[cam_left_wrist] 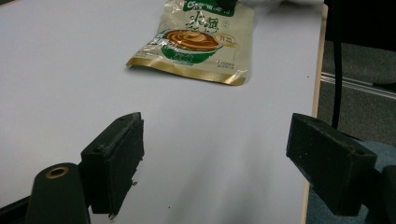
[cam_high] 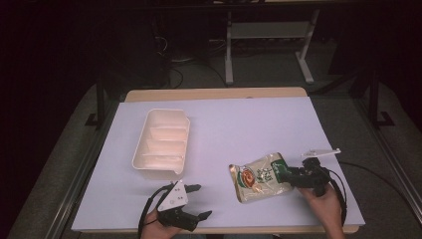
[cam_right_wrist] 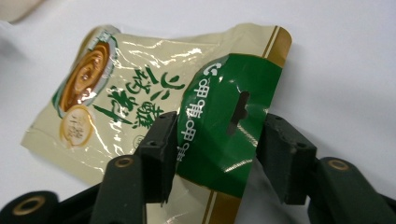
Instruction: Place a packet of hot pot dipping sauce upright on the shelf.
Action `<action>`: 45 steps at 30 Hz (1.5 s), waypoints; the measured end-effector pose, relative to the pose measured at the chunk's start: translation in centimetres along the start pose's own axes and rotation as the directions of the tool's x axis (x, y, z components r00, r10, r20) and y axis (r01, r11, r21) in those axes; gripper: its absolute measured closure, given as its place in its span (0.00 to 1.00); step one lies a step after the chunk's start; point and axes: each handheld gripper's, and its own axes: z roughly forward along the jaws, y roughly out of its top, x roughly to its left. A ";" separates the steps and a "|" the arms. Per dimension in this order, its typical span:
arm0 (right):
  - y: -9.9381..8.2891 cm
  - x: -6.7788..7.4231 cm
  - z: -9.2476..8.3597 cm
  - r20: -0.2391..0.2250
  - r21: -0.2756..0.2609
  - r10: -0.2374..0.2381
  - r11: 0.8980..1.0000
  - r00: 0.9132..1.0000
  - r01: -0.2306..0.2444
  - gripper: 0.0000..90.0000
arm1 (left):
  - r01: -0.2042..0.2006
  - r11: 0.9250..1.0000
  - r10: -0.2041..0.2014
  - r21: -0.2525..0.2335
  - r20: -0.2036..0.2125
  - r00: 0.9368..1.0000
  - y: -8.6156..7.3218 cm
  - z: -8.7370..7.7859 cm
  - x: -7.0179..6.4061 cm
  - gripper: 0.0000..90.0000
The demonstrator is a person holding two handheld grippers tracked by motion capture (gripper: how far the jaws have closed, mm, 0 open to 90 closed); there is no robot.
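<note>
1. The right hand-held gripper has its jaws on either side of the green top flap of the glossy cream-and-green foil food pouch. In the right gripper view one pad seems to meet the flap's edge while the other stands just clear, so the jaws are half closed around the flap and not yet pinching it.
2. The pouch lies on the pale lilac worktop, lower right of centre in the high view.
3. Risk: the film is slick and the flap is curled up. If the jaws close on the edge alone, I judge the pouch may slip out or fold when lifted.
4. Risk: the pouch is near the worktop's front edge, so a sideways push could slide it off.
5. The left hand-held gripper is spread wide with nothing between its jaws, at the bottom of the high view.
6. The high view adds the white ribbed plastic tray, upper left of the pouch; the right gripper view alone shows the flap's hang slot.
</note>
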 end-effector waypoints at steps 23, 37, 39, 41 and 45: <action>0.7 1.3 0.7 -0.084 -0.013 -0.037 0.999 0.996 0.036 0.77 | -0.001 1.000 0.001 0.009 0.005 1.000 0.0 0.3 -0.2 0.20; 1.8 2.0 0.3 -0.143 -0.052 -0.061 0.997 0.988 0.054 0.99 | -0.014 1.000 0.014 0.007 0.004 1.000 0.1 0.2 -0.3 0.20; 2.0 2.1 0.1 -0.147 -0.053 -0.069 0.997 0.987 0.061 0.99 | -0.013 1.000 0.013 0.007 0.005 1.000 0.1 0.2 -0.3 0.21; 2.3 2.4 0.0 -0.146 -0.052 -0.084 0.996 0.986 0.077 0.99 | -0.021 1.000 0.021 0.011 0.000 1.000 0.1 0.1 -0.3 0.21; 2.7 2.7 -0.4 -0.150 -0.059 -0.097 0.994 0.984 0.089 0.99 | -0.017 1.000 0.017 0.008 -0.001 1.000 0.1 0.1 -0.3 0.21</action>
